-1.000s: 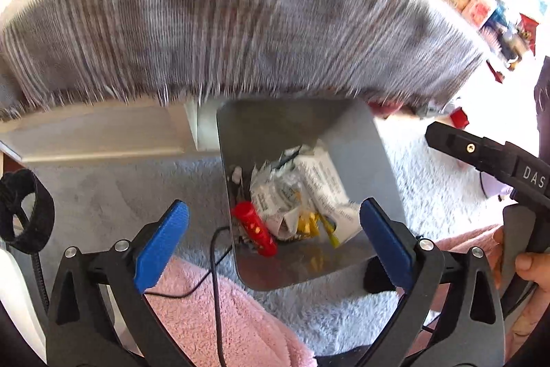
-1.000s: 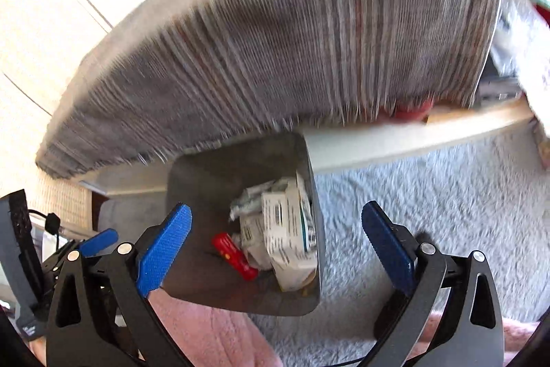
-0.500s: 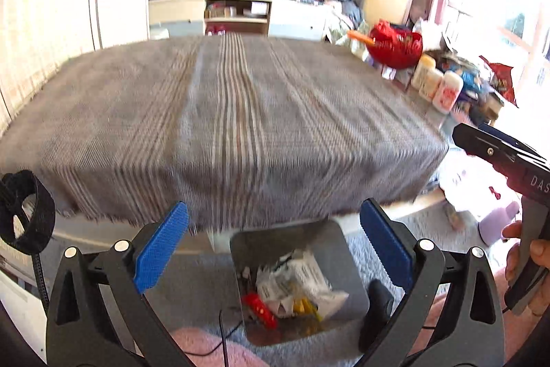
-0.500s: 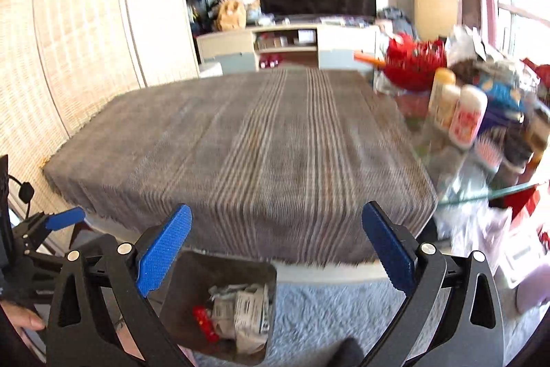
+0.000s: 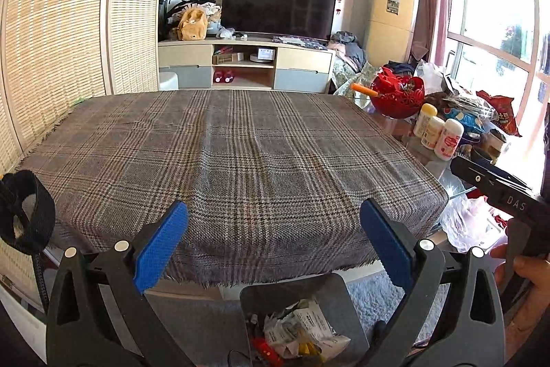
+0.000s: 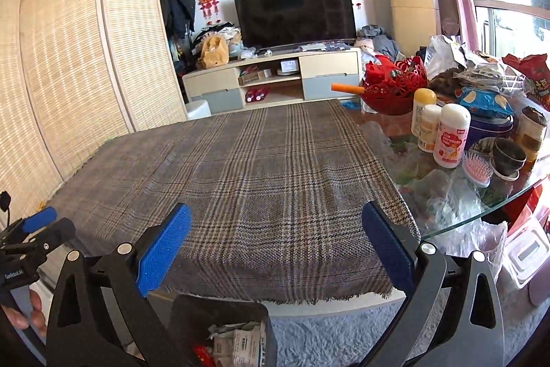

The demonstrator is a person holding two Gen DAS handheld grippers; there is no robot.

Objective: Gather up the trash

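Note:
A grey trash bin [image 5: 338, 289] stands on the carpet at the table's near edge, holding crumpled white paper [image 5: 306, 329] and a red piece. It also shows in the right wrist view [image 6: 220, 308]. My left gripper [image 5: 275, 241] is open and empty, held above the bin and facing the plaid tablecloth [image 5: 227, 160]. My right gripper [image 6: 275, 241] is open and empty, above the same cloth [image 6: 261, 174]. No trash shows on the cloth.
Right of the cloth, a glass tabletop [image 6: 457, 212] carries white bottles [image 6: 450, 135], a red basket [image 6: 395, 85], snack bags and a pink brush [image 6: 476, 167]. A TV stand [image 5: 247, 64] and screen are behind. A woven screen [image 5: 51, 57] is on the left.
Both grippers have risen and tilted up from looking down into the bin to looking across the tabletop. The bin has dropped to the bottom of both views.

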